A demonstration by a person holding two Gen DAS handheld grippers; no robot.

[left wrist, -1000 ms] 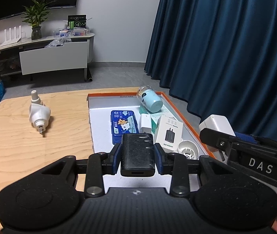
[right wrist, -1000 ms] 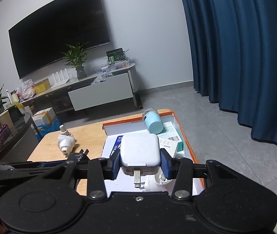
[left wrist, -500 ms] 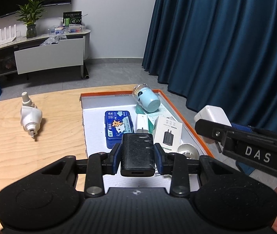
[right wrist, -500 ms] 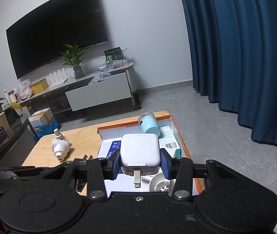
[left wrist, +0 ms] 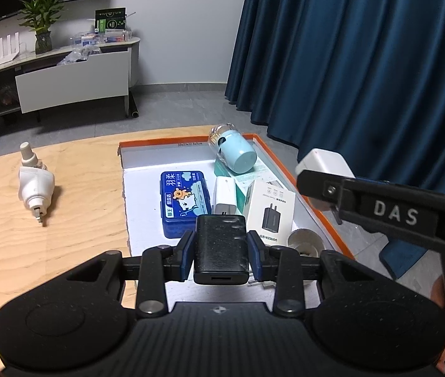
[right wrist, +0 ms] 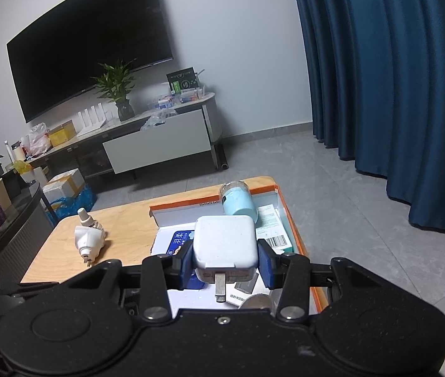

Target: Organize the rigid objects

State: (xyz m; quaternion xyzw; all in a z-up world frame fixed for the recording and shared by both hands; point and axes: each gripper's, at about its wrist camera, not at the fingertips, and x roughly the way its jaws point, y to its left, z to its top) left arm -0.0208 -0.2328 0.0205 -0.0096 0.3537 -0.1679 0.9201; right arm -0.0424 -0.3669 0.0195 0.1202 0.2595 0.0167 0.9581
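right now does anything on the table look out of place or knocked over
The white plug-in device lies on its side on the bare wooden table, apart from everything gathered in the orange-rimmed tray. In the tray, the light blue jar lies tipped over.

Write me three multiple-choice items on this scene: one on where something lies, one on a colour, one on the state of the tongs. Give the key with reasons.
1. Where does the white plug-in diffuser lie?
A. in the box
B. on the bare wooden table, left of the box
C. in the left tongs

2. What colour is the rim of the box?
A. orange
B. green
C. black

3. What do the left tongs hold?
A. nothing
B. a blue case
C. a black charger

Key: B, it rests on the table outside the box; A, the rim shows orange; C, the pads press both sides of the black charger.
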